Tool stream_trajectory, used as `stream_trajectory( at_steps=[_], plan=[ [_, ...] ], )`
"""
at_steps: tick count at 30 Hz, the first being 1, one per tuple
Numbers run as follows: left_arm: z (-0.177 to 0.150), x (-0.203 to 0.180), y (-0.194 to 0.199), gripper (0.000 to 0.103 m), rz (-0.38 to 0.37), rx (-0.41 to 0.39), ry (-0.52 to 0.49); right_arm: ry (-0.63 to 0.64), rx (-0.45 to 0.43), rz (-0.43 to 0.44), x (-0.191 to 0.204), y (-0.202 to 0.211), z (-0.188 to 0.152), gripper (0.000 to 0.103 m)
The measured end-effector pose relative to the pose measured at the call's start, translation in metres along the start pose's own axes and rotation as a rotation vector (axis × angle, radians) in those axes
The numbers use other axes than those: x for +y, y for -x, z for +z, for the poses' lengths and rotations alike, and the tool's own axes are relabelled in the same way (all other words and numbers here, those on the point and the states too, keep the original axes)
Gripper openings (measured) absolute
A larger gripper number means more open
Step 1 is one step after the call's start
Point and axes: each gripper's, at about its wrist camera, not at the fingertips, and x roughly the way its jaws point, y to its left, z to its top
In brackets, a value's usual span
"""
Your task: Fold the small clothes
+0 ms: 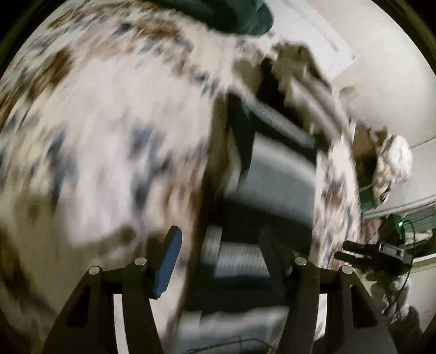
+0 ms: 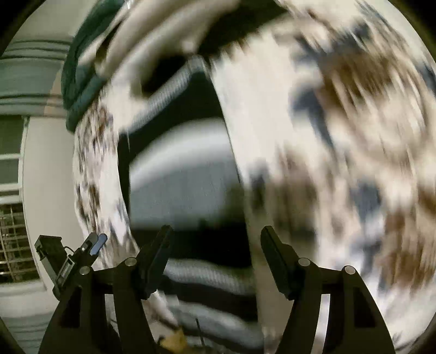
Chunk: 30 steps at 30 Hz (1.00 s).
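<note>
Black plastic fingers of the left gripper (image 1: 218,261) stand spread apart with nothing between them, a blue pad (image 1: 167,265) facing inward on the left finger. Ahead of that gripper, and between its fingers, lies a dark garment with grey and white stripes and a ribbed grey band (image 1: 275,174), smeared by motion blur; whether it lies flat or bunched cannot be told. Left of the gripper and filling most of the view spreads a white fabric printed with brown and blue-grey blotches (image 1: 103,114), soft and rumpled, also heavily blurred. Far ahead at the top edge sits a dark green knitted cloth (image 1: 245,13). To the right of the gripper a pale wall (image 1: 381,89) rises, with a crumpled white bundle (image 1: 395,163) against it, and lower right the right gripper (image 1: 359,253) shows as a dark, boxy shape with cables.

From the right wrist, the right gripper (image 2: 216,261) likewise holds its matte black fingers wide apart, empty. The striped dark garment (image 2: 185,185) lies directly ahead between them, its ribbed band curving upward. The blotched white fabric (image 2: 340,136) fills the space to the gripper's right, and a narrower strip of it runs down the left. The dark green knit (image 2: 79,81) lies ahead to the left, and the left gripper (image 2: 94,246) appears low on the left with its blue pad showing
</note>
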Motion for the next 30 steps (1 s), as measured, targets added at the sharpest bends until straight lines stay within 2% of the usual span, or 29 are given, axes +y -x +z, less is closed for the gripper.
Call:
stream_trajectory(
  at_steps=[3, 6, 9, 11, 12, 13, 14, 15, 16, 17, 18, 19, 20, 23, 25, 26, 27, 28, 29, 30],
  plan=[
    [-0.069, 0.012, -0.001, 0.056, 0.061, 0.085, 0.039, -0.038, 0.091, -0.011, -0.031, -0.019, -0.075, 0.068],
    [-0.125, 0.024, -0.014, 0.056, 0.097, 0.161, 0.087, -0.085, 0.167, -0.014, -0.054, -0.047, -0.130, 0.068],
    [-0.162, 0.034, -0.032, 0.056, 0.139, 0.218, 0.081, -0.113, 0.227, -0.026, -0.073, -0.080, -0.178, 0.068],
    [-0.176, 0.035, -0.040, 0.054, 0.167, 0.225, 0.064, -0.116, 0.259, -0.043, -0.082, -0.101, -0.204, 0.068],
    [-0.181, 0.033, -0.042, 0.047, 0.159, 0.218, 0.055, -0.124, 0.272, -0.048, -0.085, -0.110, -0.214, 0.068],
    [-0.184, 0.030, -0.041, 0.022, 0.154, 0.201, 0.039, -0.133, 0.283, -0.045, -0.087, -0.119, -0.223, 0.068],
    [-0.188, 0.025, -0.042, 0.011, 0.175, 0.194, 0.014, -0.140, 0.282, -0.047, -0.089, -0.127, -0.230, 0.068],
    [-0.191, 0.024, -0.042, 0.006, 0.180, 0.190, 0.008, -0.140, 0.273, -0.047, -0.088, -0.132, -0.232, 0.068],
    [-0.191, 0.023, -0.040, 0.005, 0.172, 0.172, 0.012, -0.129, 0.248, -0.056, -0.086, -0.134, -0.236, 0.068],
    [-0.193, 0.023, -0.034, 0.005, 0.173, 0.148, 0.023, -0.120, 0.225, -0.071, -0.082, -0.136, -0.238, 0.056],
    [-0.196, 0.025, -0.029, 0.005, 0.169, 0.136, 0.026, -0.107, 0.211, -0.087, -0.078, -0.136, -0.239, 0.038],
    [-0.198, 0.027, -0.025, 0.005, 0.162, 0.129, 0.028, -0.096, 0.216, -0.097, -0.072, -0.140, -0.243, 0.007],
    [-0.200, 0.029, -0.021, 0.005, 0.155, 0.126, 0.031, -0.099, 0.204, -0.100, -0.067, -0.140, -0.247, 0.006],
    [-0.202, 0.039, -0.020, 0.006, 0.112, 0.142, 0.049, -0.077, 0.211, -0.115, -0.061, -0.144, -0.257, 0.006],
    [-0.201, 0.047, -0.022, 0.012, 0.076, 0.161, 0.063, -0.077, 0.206, -0.115, -0.057, -0.146, -0.260, 0.006],
    [-0.201, 0.050, -0.022, 0.018, 0.075, 0.172, 0.072, -0.089, 0.212, -0.098, -0.059, -0.146, -0.259, 0.011],
    [-0.202, 0.054, -0.021, 0.031, 0.063, 0.180, 0.081, -0.114, 0.231, -0.071, -0.060, -0.148, -0.259, 0.016],
    [-0.204, 0.056, -0.019, 0.045, 0.029, 0.179, 0.092, -0.136, 0.249, -0.045, -0.060, -0.150, -0.260, 0.031],
    [-0.207, 0.057, -0.018, 0.051, 0.008, 0.181, 0.100, -0.150, 0.257, -0.021, -0.062, -0.151, -0.264, 0.049],
    [-0.211, 0.059, -0.018, 0.057, -0.005, 0.187, 0.106, -0.158, 0.262, -0.006, -0.067, -0.150, -0.269, 0.054]
  ],
)
